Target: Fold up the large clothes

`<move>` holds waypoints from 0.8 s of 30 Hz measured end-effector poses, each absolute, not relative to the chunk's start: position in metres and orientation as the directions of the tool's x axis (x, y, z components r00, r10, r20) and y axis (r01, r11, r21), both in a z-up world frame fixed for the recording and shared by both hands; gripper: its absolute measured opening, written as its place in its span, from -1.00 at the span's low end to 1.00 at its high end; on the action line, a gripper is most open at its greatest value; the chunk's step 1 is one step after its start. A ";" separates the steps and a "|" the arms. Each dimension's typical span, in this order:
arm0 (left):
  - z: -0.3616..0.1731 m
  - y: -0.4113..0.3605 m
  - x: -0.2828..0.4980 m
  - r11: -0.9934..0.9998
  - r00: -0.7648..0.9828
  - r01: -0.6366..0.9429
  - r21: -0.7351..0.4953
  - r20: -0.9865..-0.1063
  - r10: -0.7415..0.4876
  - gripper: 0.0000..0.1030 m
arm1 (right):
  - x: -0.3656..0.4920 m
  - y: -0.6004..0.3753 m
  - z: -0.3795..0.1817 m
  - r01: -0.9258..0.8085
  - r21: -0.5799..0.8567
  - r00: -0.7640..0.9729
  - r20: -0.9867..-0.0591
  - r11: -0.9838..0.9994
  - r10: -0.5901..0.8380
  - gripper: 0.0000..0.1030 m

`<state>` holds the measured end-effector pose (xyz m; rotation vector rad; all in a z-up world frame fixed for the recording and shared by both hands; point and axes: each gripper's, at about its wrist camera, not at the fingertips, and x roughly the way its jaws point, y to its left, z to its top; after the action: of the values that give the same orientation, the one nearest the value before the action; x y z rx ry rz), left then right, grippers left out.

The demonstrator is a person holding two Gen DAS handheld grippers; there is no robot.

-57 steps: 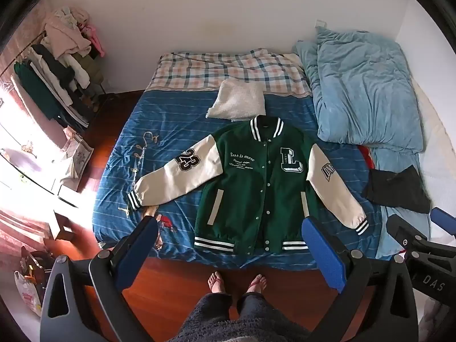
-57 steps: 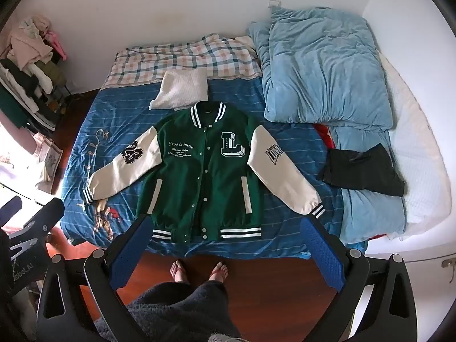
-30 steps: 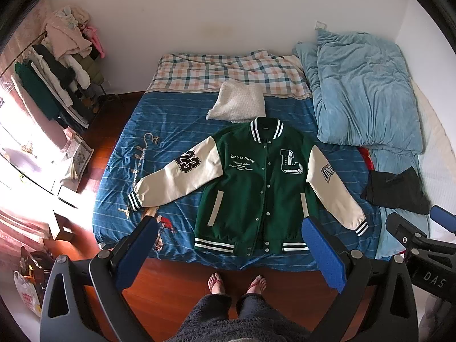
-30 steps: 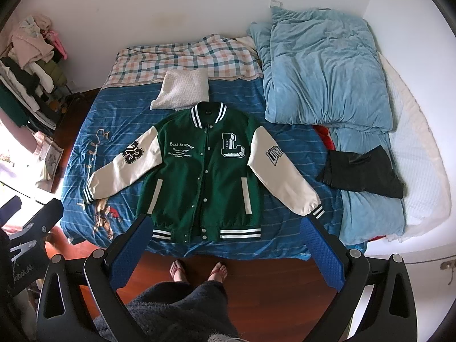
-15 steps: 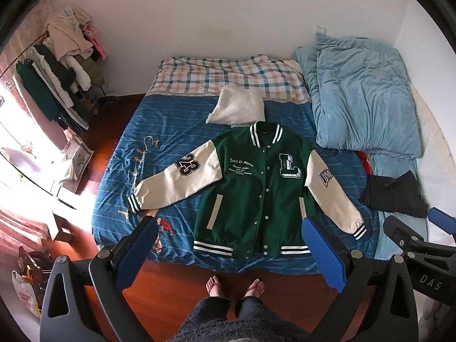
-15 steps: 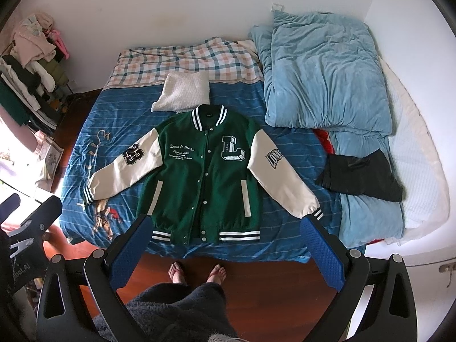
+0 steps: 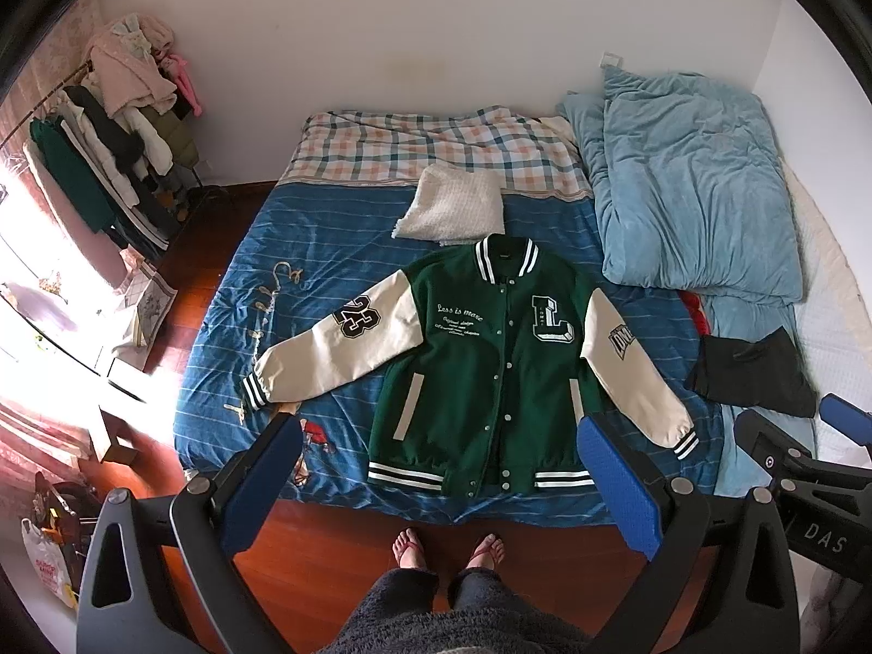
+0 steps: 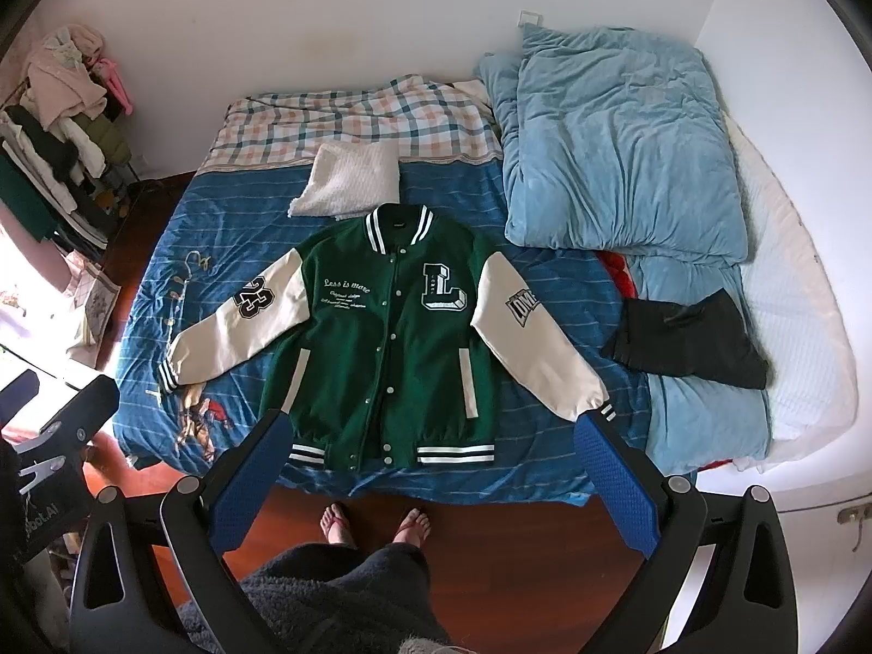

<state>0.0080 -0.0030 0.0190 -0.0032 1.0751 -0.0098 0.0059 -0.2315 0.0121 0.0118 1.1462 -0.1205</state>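
Observation:
A green varsity jacket (image 7: pixel 479 370) with cream sleeves lies flat, front up and buttoned, on the blue striped bed; it also shows in the right wrist view (image 8: pixel 392 343). Both sleeves spread outward and down. My left gripper (image 7: pixel 438 438) is open and empty, held high above the bed's near edge. My right gripper (image 8: pixel 430 436) is open and empty at a similar height, above the jacket's hem. The right gripper's body shows at the left view's right edge (image 7: pixel 801 468).
A folded white knit (image 7: pixel 452 212) lies just beyond the collar. A light blue duvet (image 7: pixel 686 191) and a black garment (image 7: pixel 757 376) lie to the right. A plaid blanket (image 7: pixel 436 147) covers the far end. A clothes rack (image 7: pixel 109 152) stands left. My feet (image 7: pixel 449 545) stand on the wood floor.
Both views have shifted slightly, so the jacket and bed sit a little lower in frame. Both grippers stay open and empty; the jacket has not moved.

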 end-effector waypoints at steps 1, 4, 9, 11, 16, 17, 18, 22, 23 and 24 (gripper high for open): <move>0.019 -0.003 0.008 1.000 0.475 0.008 -0.008 -0.880 -0.011 1.00 | 0.005 -0.230 0.011 0.100 -0.056 0.406 -0.909 0.993 -0.092 1.00; 0.021 -0.004 0.008 1.000 0.477 0.009 -0.008 -0.879 -0.011 1.00 | 0.005 -0.231 0.011 0.100 -0.055 0.405 -0.910 0.993 -0.091 1.00; 0.021 -0.006 0.009 1.000 0.478 0.010 -0.007 -0.878 -0.011 1.00 | 0.004 -0.230 0.011 0.099 -0.056 0.407 -0.909 0.993 -0.092 1.00; 0.021 -0.005 0.008 1.000 0.479 0.008 -0.008 -0.878 -0.011 1.00 | 0.004 -0.230 0.011 0.099 -0.057 0.407 -0.909 0.993 -0.093 1.00; 0.021 -0.005 0.008 1.000 0.479 0.009 -0.009 -0.878 -0.013 1.00 | 0.004 -0.230 0.012 0.100 -0.057 0.407 -0.909 0.993 -0.093 1.00; 0.021 -0.005 0.008 1.000 0.479 0.010 -0.010 -0.878 -0.013 1.00 | 0.005 -0.230 0.012 0.100 -0.058 0.407 -0.908 0.993 -0.094 1.00; 0.021 -0.005 0.008 1.000 0.479 0.009 -0.009 -0.878 -0.012 1.00 | 0.006 -0.230 0.012 0.099 -0.058 0.407 -0.909 0.993 -0.094 1.00; 0.021 -0.005 0.008 1.000 0.478 0.008 -0.009 -0.878 -0.012 1.00 | 0.004 -0.229 0.011 0.099 -0.058 0.407 -0.908 0.993 -0.094 1.00; 0.021 -0.005 0.008 1.000 0.478 0.008 -0.011 -0.878 -0.013 1.00 | 0.004 -0.230 0.012 0.100 -0.057 0.407 -0.908 0.993 -0.093 1.00; 0.020 -0.005 0.007 1.000 0.479 0.009 -0.011 -0.877 -0.014 1.00 | 0.004 -0.229 0.011 0.101 -0.057 0.408 -0.908 0.993 -0.093 1.00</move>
<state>0.0068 -0.0046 0.0205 -0.0051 1.0707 -0.0143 0.0036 -0.2287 0.0112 0.0075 1.1443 -0.1222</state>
